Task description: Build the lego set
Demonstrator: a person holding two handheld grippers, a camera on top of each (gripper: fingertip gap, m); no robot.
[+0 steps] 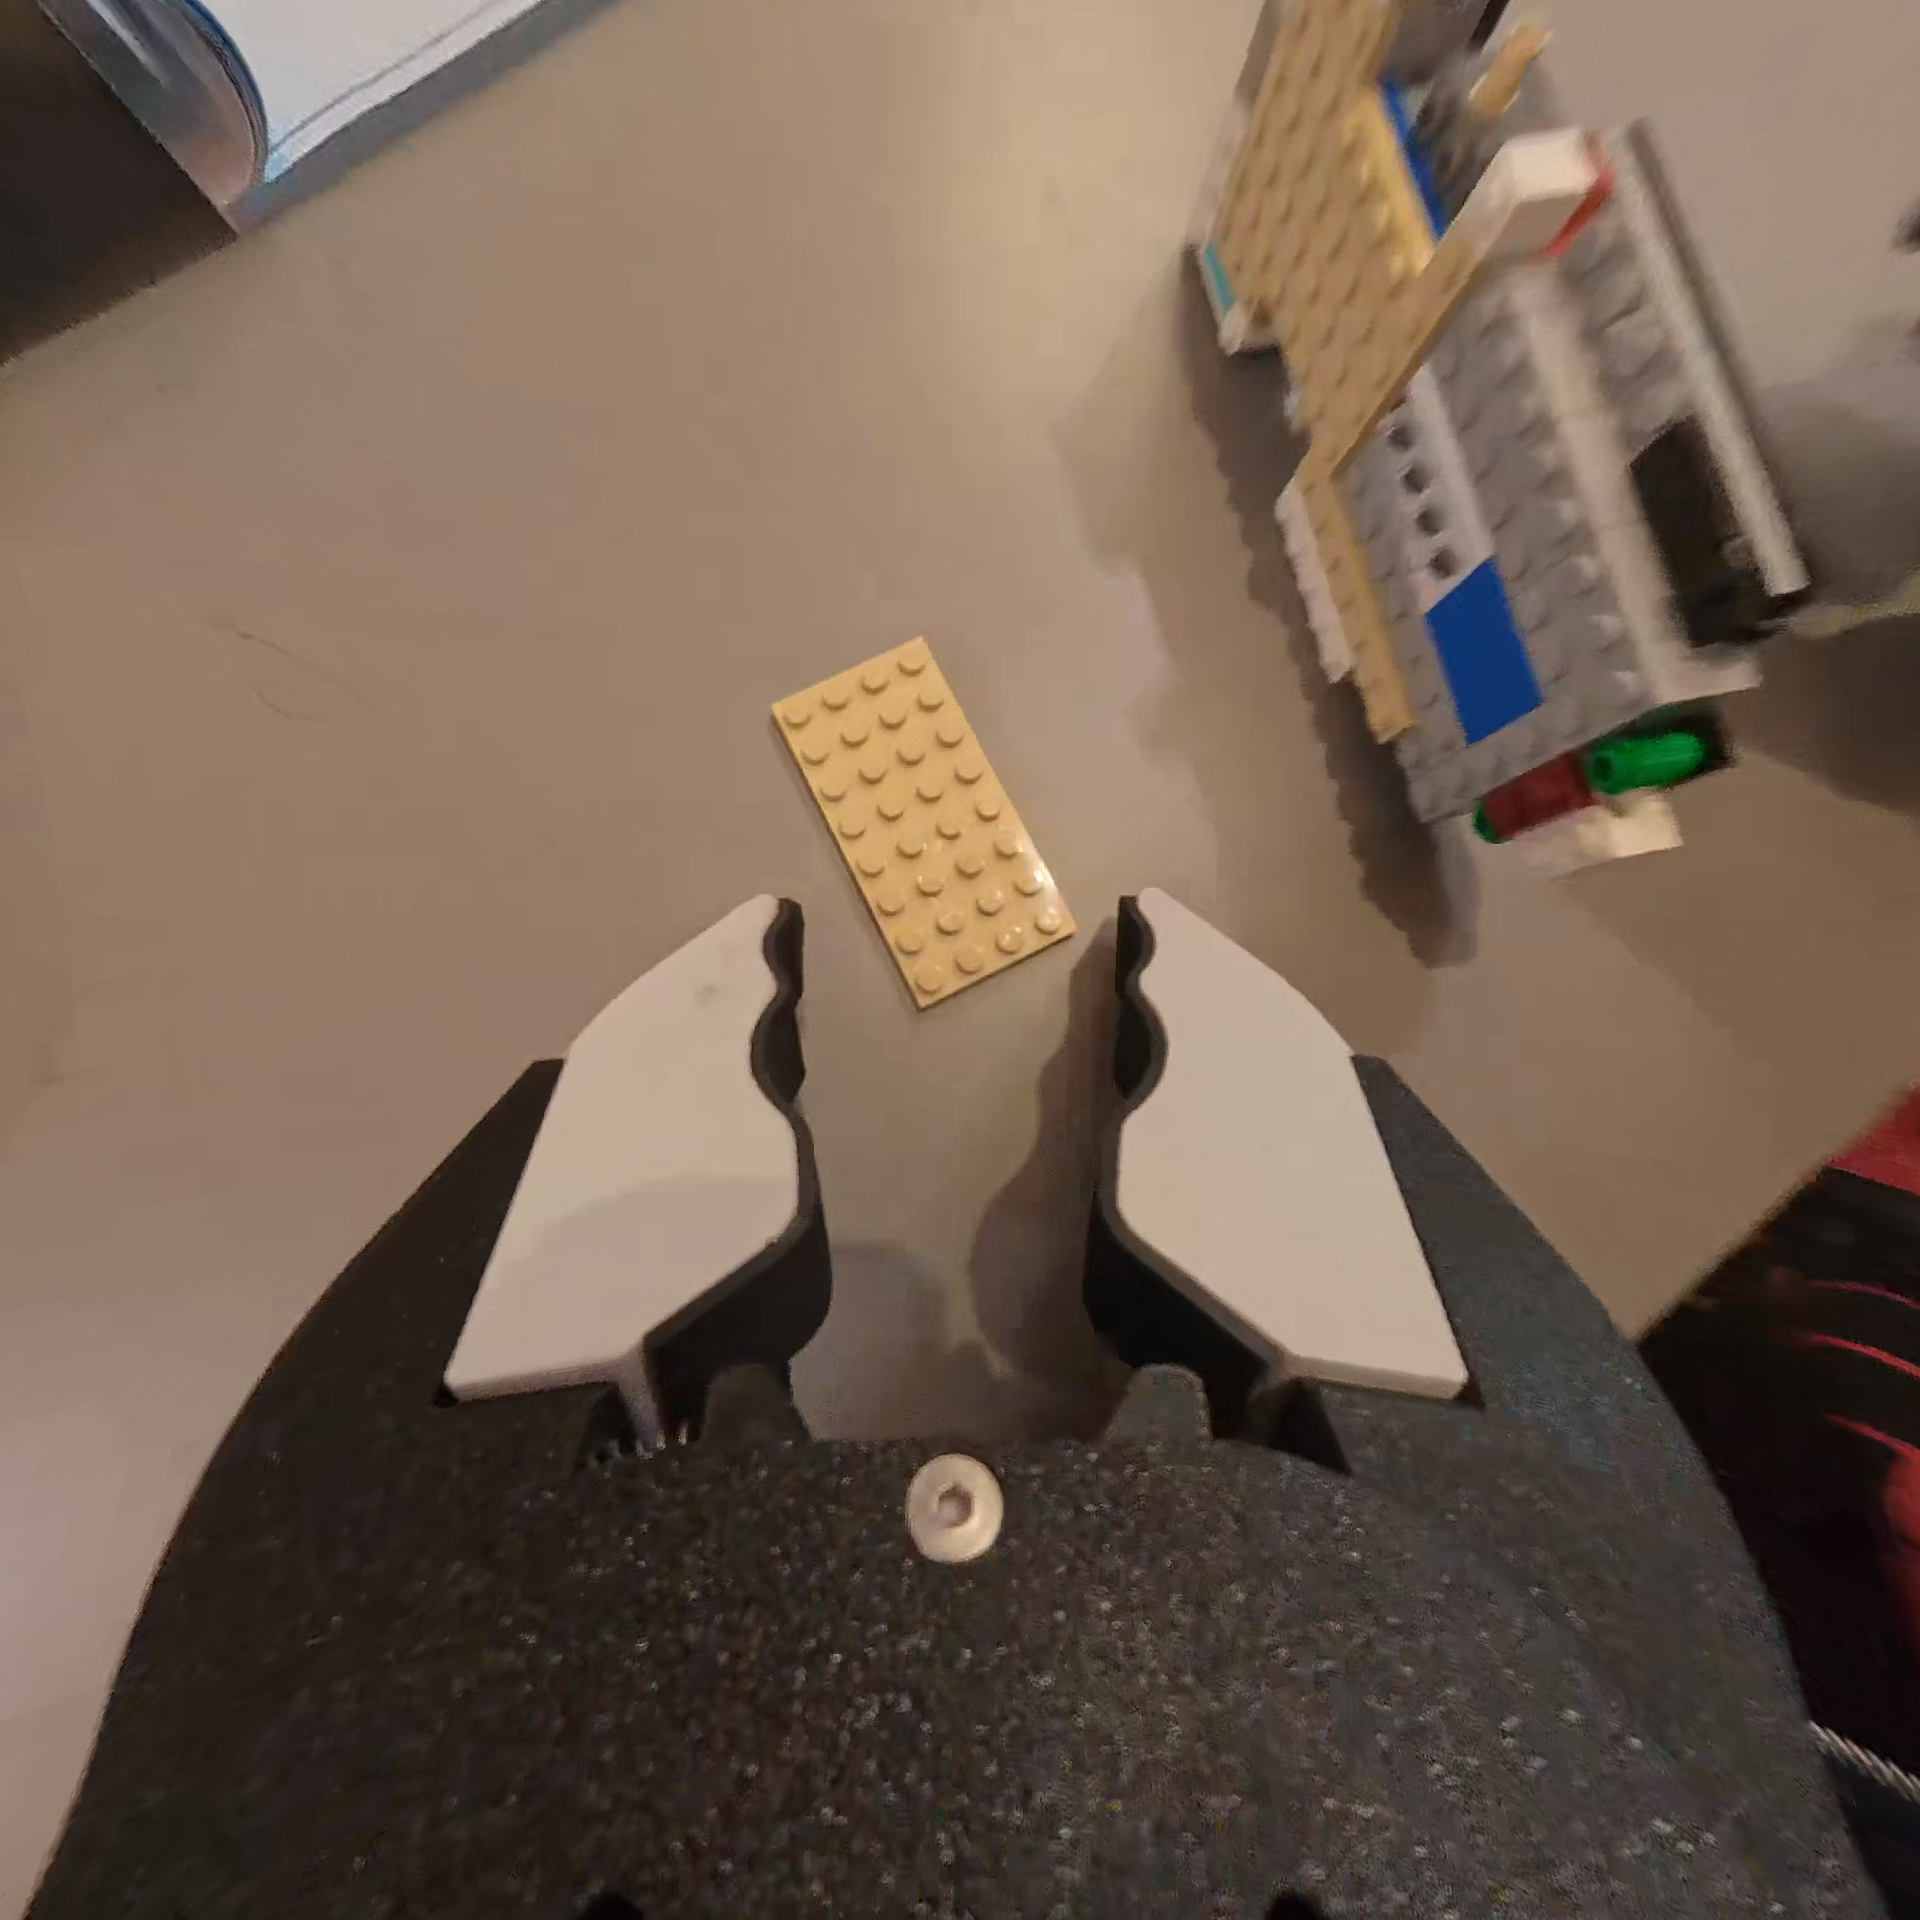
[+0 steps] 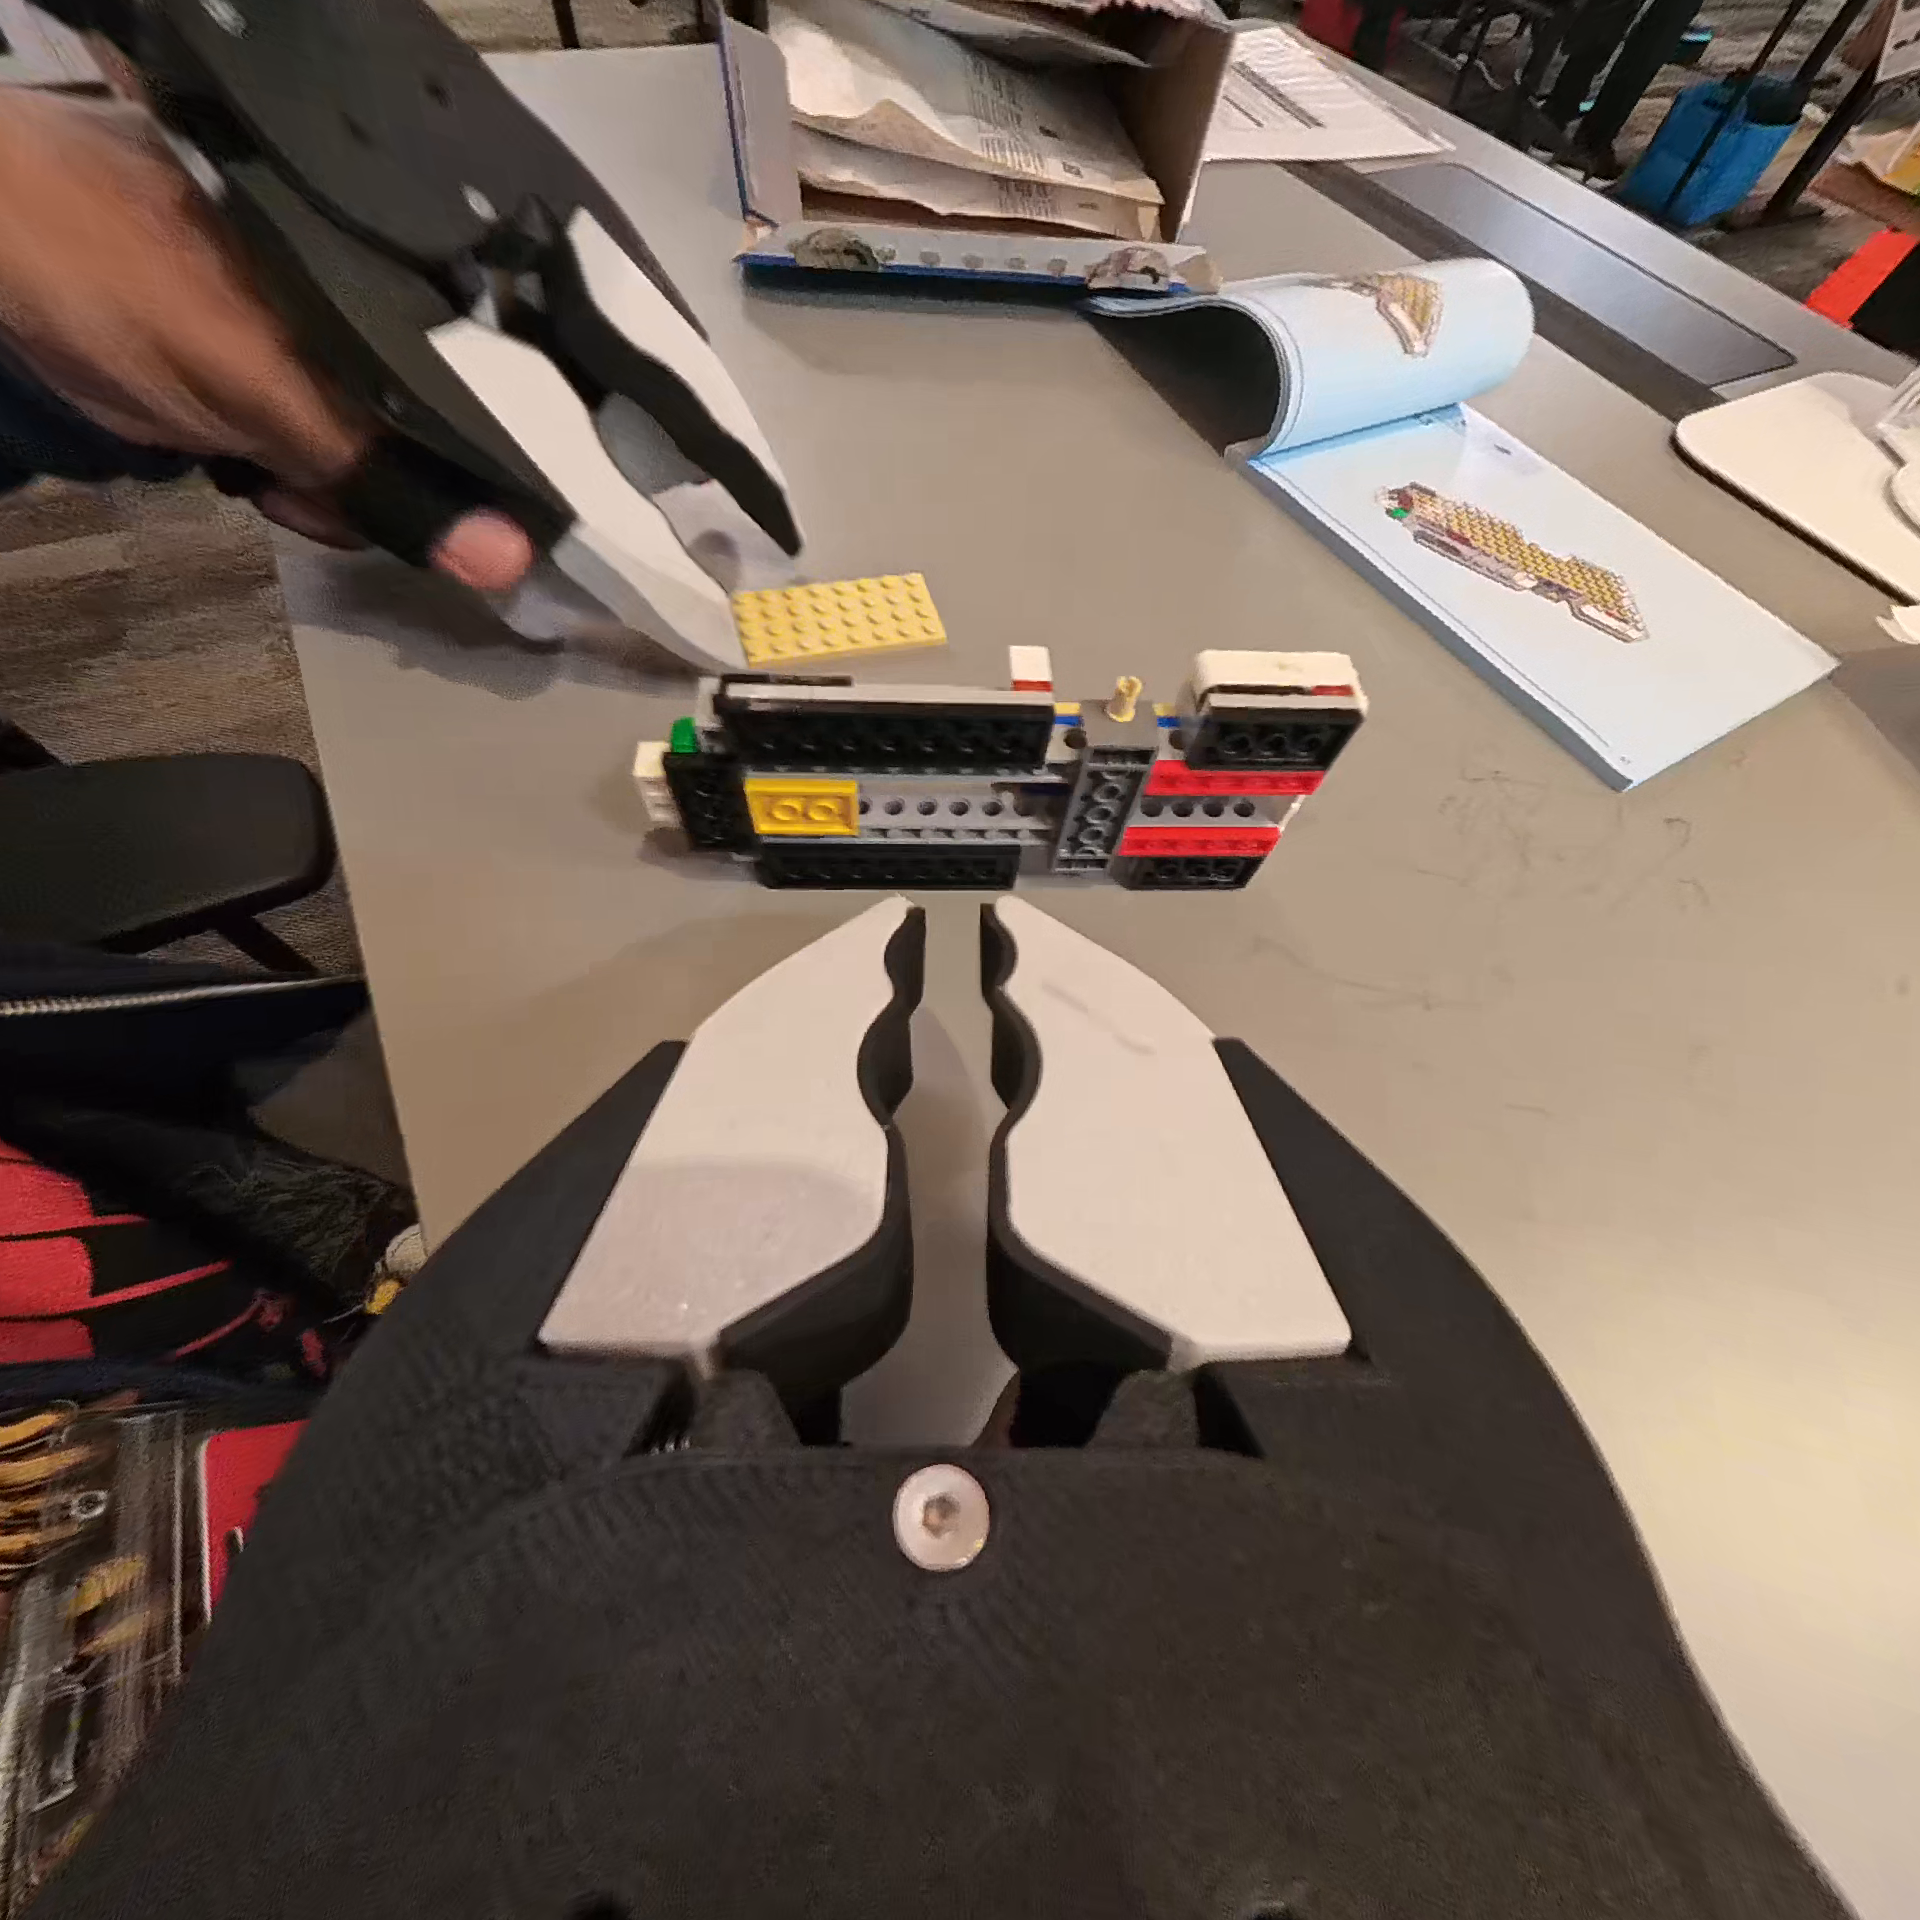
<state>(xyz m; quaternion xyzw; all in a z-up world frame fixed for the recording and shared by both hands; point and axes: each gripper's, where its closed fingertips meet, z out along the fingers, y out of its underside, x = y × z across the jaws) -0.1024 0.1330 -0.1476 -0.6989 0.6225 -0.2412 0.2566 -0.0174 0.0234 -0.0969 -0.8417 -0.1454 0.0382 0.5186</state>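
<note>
Left gripper (image 1: 961, 925) spread wide, empty, over tan studded plate (image 1: 923, 821) lying flat on tabletop (image 1: 520, 623). Right gripper (image 2: 951, 920) narrow, empty, just short of brick model (image 2: 987, 784), not touching.

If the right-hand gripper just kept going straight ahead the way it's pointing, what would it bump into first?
Most likely the brick model, lying on the grey table just beyond the right gripper. Its fingers stand slightly apart with nothing between them. The gripper's height above the table is hard to judge, so it might pass over the model.
</note>
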